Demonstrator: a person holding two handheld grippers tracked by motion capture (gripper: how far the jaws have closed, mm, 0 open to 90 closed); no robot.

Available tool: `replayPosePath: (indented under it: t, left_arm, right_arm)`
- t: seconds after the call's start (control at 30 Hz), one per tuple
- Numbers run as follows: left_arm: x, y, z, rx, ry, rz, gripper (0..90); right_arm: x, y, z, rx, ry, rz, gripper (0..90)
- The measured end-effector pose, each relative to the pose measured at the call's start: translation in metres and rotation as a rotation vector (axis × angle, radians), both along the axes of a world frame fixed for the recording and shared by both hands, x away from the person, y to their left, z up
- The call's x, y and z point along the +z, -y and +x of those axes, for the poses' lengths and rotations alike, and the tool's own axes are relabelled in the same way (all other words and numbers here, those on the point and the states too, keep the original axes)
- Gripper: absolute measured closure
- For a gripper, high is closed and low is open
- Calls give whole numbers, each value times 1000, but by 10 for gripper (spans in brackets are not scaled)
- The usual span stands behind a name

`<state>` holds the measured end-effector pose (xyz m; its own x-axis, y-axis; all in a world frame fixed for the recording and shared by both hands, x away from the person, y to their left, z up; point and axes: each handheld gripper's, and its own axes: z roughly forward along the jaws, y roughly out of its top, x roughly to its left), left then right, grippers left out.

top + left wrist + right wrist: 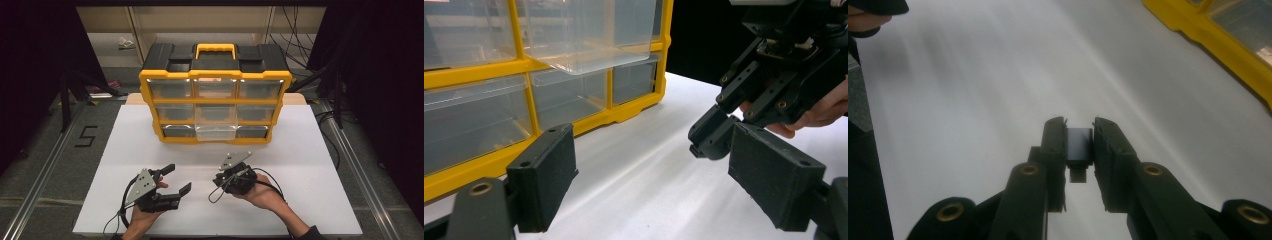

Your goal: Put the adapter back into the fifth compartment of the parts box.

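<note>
The right claw (1080, 150) is clamped on a small dark block (1079, 145), which sits between its pads, lifted clear of the white worktop (300, 150). So the pickup looks done; what is left, I judge, is carrying the block to the yellow organizer (215, 105), where the lower middle drawer (216, 132) stands pulled out and is probably the target. The organizer stands well apart from the right claw, toward the far side of the worktop. The left claw (175, 181) rests near the front edge with its jaws apart and nothing between them, pointing toward the right claw just beside it.
</note>
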<state>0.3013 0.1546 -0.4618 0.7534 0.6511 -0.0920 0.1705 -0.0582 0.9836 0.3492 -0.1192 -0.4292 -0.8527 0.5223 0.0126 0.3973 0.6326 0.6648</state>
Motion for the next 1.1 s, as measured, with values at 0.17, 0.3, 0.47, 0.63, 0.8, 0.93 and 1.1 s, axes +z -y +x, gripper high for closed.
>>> replayPosePath:
  t: [0.17, 0.3, 0.47, 0.63, 0.8, 0.93, 1.1]
  left_arm:
    - [0, 0, 0, -1, 0, 0, 186]
    - [0, 0, 0, -1, 1, -1, 186]
    - [0, 0, 0, 0, 2, -1, 186]
    - [0, 0, 0, -1, 1, 0, 186]
    - [0, 0, 0, 0, 3, 0, 186]
    - [0, 0, 0, 0, 4, 2, 186]
    - [0, 0, 0, -1, 2, 1, 186]
  right_arm:
    - [6, 3, 0, -3, 15, 21, 762]
    - [10, 5, 0, -6, 27, 29, 762]
    - [16, 9, 0, -10, 39, 45, 762]
    - [20, 11, 0, -14, 48, 58, 762]
    - [25, 13, -1, -13, 65, 70, 762]
    - [28, 14, -1, -13, 75, 79, 762]
    - [33, 16, -1, -12, 90, 92, 762]
